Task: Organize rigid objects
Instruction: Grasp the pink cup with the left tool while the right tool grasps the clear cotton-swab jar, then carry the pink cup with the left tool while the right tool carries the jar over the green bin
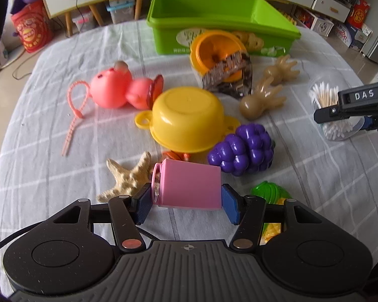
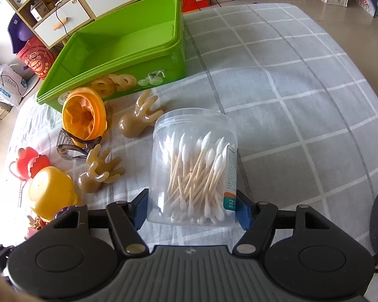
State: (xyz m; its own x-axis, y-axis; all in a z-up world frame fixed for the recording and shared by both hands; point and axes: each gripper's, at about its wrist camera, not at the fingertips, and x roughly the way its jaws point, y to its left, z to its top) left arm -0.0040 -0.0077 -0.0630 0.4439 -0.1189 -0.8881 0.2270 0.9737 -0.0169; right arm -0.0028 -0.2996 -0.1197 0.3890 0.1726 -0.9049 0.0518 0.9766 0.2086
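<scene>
My left gripper (image 1: 186, 201) is shut on a pink toy cup (image 1: 189, 186) lying on its side, both blue pads pressed to its ends. My right gripper (image 2: 192, 210) is shut on a clear jar of cotton swabs (image 2: 194, 168), pads on both sides near its base; the jar also shows in the left wrist view (image 1: 332, 110). An empty green bin (image 1: 214, 17) stands at the far side of the table; it also shows in the right wrist view (image 2: 128, 47).
On the checked cloth lie an upturned yellow bowl (image 1: 186, 120), purple grapes (image 1: 242, 151), a starfish (image 1: 128, 178), a pink pig toy (image 1: 113, 88), an orange cup (image 1: 214, 50), two tan hand toys (image 1: 262, 98), a toy corn (image 1: 272, 196). Cabinets stand behind.
</scene>
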